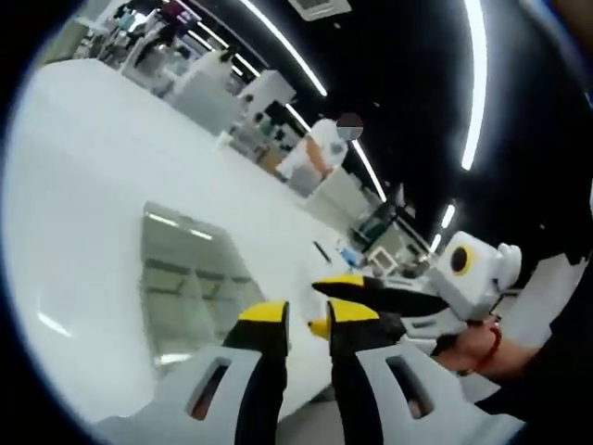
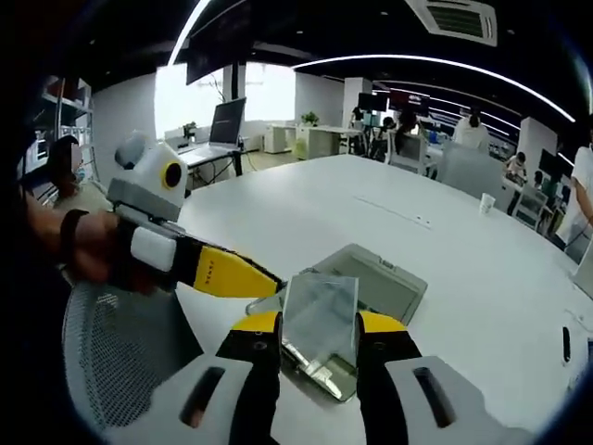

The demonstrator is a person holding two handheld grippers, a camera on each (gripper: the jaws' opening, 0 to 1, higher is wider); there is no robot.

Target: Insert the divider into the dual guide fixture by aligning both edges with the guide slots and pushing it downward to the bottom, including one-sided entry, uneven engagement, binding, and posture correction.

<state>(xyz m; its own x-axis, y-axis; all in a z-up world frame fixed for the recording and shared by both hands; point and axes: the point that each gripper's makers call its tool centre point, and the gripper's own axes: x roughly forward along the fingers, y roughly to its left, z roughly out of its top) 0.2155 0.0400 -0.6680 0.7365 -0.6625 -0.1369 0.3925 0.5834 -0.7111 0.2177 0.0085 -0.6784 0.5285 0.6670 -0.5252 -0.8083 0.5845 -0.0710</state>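
The right gripper [image 2: 318, 336] pinches the clear divider [image 2: 320, 311] upright above the fixture [image 2: 389, 283] ahead; the operator levels both edges before descent. The left gripper [image 1: 307, 324] hangs pressed together, empty.

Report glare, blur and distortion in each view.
Left gripper view: ceiling light strips smear into long bowed streaks, their glare lies on the clear fixture, and the background is soft. Right gripper view: fisheye bends the white table edge; the clear divider looks hazy grey; windows blow out.
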